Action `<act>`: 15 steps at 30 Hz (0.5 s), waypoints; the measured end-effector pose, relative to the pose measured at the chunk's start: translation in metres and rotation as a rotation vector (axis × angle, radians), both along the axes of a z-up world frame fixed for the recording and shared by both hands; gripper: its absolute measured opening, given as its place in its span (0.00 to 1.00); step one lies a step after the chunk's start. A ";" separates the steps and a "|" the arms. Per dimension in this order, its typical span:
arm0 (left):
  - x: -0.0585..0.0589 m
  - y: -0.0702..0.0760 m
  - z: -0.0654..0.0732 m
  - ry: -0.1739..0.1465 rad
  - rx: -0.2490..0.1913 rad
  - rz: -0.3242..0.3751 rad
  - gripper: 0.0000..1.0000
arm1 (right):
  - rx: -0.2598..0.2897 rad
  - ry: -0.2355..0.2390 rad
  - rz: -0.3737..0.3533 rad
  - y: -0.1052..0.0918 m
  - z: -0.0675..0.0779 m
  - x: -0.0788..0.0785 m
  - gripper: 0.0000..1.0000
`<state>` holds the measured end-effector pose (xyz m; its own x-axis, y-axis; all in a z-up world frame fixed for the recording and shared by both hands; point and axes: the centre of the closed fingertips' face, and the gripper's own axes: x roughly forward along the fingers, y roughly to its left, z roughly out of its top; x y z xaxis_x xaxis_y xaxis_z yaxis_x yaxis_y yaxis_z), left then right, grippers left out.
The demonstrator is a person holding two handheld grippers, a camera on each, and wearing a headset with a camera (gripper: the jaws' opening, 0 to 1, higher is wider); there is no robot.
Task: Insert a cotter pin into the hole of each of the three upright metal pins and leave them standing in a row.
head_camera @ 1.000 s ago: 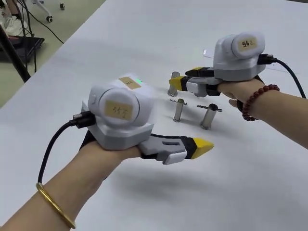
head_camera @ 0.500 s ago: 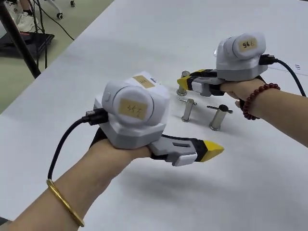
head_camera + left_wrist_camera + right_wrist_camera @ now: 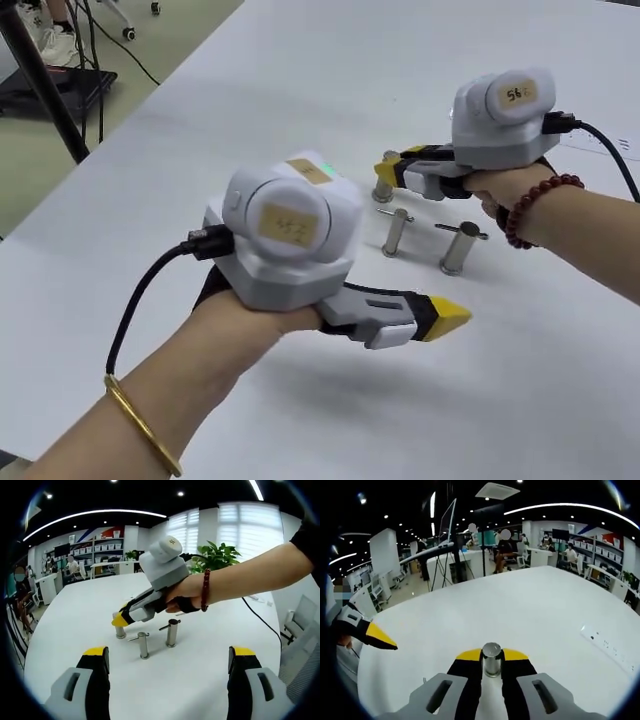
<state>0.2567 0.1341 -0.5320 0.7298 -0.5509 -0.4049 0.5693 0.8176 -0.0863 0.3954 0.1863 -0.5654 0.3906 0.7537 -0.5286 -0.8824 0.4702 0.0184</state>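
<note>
Cotter pins (image 3: 132,639) cross 2 metal pins (image 3: 395,235); right gripper (image 3: 384,175) clamps the bare-looking 3rd pin (image 3: 491,662), left gripper (image 3: 448,318) gapes empty. Next likely: feed a cotter through it.

Bright overhead ceiling lights; soft shadows; fisheye edge distortion.

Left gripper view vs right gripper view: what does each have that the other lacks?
Left gripper view: its own left gripper open wide, the two nearer pins with cotter pins through them, and the right gripper seen from the side. Right gripper view: a close look at its jaws tight around the far pin, the left gripper's yellow tip at the edge, and a power strip. Both: the far pin and the white table.
</note>
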 end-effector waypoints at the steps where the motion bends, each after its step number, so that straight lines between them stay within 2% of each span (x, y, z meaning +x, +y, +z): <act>1: 0.000 0.000 -0.001 0.003 0.002 -0.001 0.99 | -0.006 -0.005 0.002 0.000 0.000 0.000 0.08; 7: 0.000 0.000 0.000 0.003 0.000 -0.001 0.99 | -0.027 -0.011 -0.003 -0.006 0.000 -0.002 0.08; 15: 0.000 0.001 0.000 0.002 0.008 -0.004 0.99 | -0.042 -0.020 -0.026 -0.027 0.005 -0.001 0.08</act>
<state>0.2563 0.1347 -0.5318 0.7266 -0.5506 -0.4110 0.5726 0.8159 -0.0806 0.3939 0.1597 -0.5602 0.4205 0.7204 -0.5515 -0.8698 0.4931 -0.0190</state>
